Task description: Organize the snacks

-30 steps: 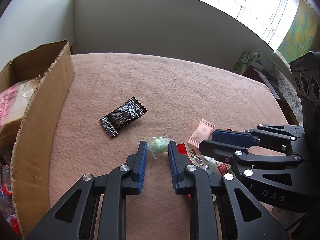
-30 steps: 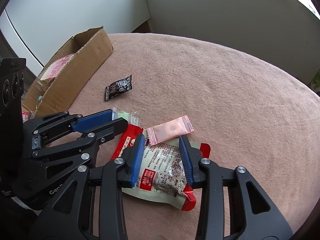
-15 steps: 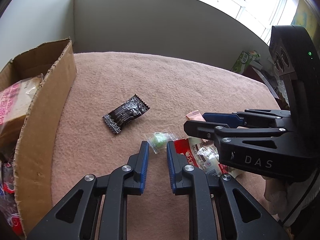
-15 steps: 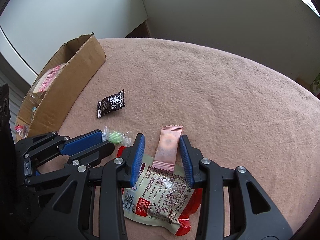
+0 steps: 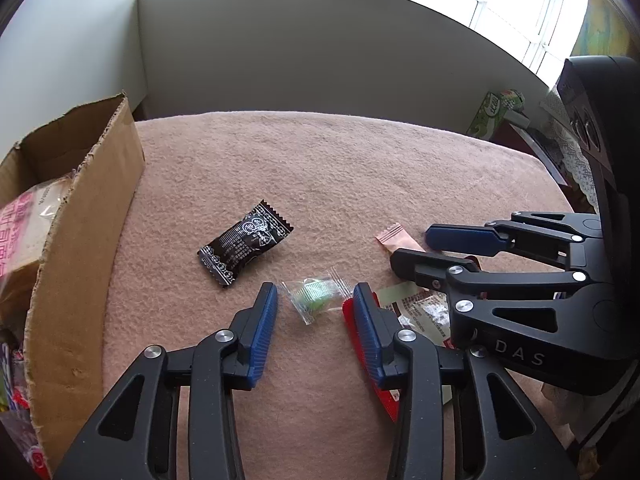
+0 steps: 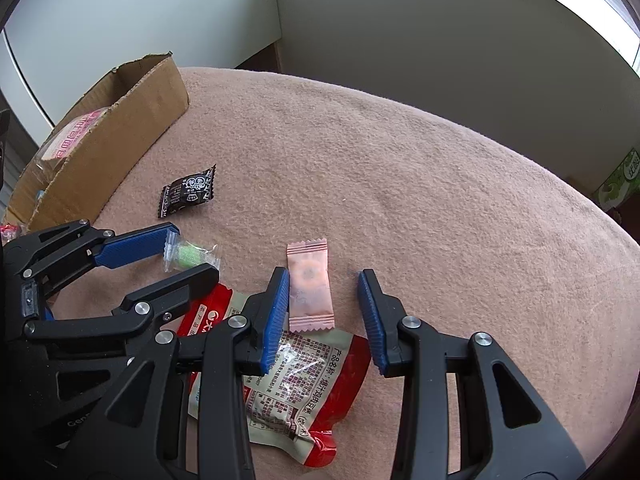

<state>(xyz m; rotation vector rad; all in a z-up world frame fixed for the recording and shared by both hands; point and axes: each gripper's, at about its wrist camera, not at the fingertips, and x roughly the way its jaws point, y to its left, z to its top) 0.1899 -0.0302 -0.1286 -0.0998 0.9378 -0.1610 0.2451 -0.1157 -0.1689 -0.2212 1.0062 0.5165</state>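
Left gripper [image 5: 314, 308]: jaws opening, green candy [image 5: 316, 300] in its clear wrapper lies between the pads on the cloth, not pinched. Right gripper [image 6: 324, 308]: jaws apart, nothing clamped; pink candy [image 6: 310, 286] lies flat between them, close against the left-hand pad, its near end overlapping the red-and-white snack pouch [image 6: 296, 376].

Black candy packet [image 5: 244, 248] lies loose further out, between the grippers and the cardboard box [image 5: 80, 240] at the left edge. The box already holds packaged snacks, so it's the likely destination.

Risks:
- Green candy's wrapper is thin and slick; a close that catches only the twisted end will probably let it slip, or push it sideways.
- Pink candy is off-centre in the right jaws; a close may skate it over or catch the pouch edge under it.
- The two grippers sit just beside each other; simultaneous lifts could knock fingers together.

Surface: pink fuzzy cloth [image 6: 400, 184] over the table, soft, so flat wrappers sit low in the pile. Beyond: plain white wall, bright window with plants, green carton at the far right.
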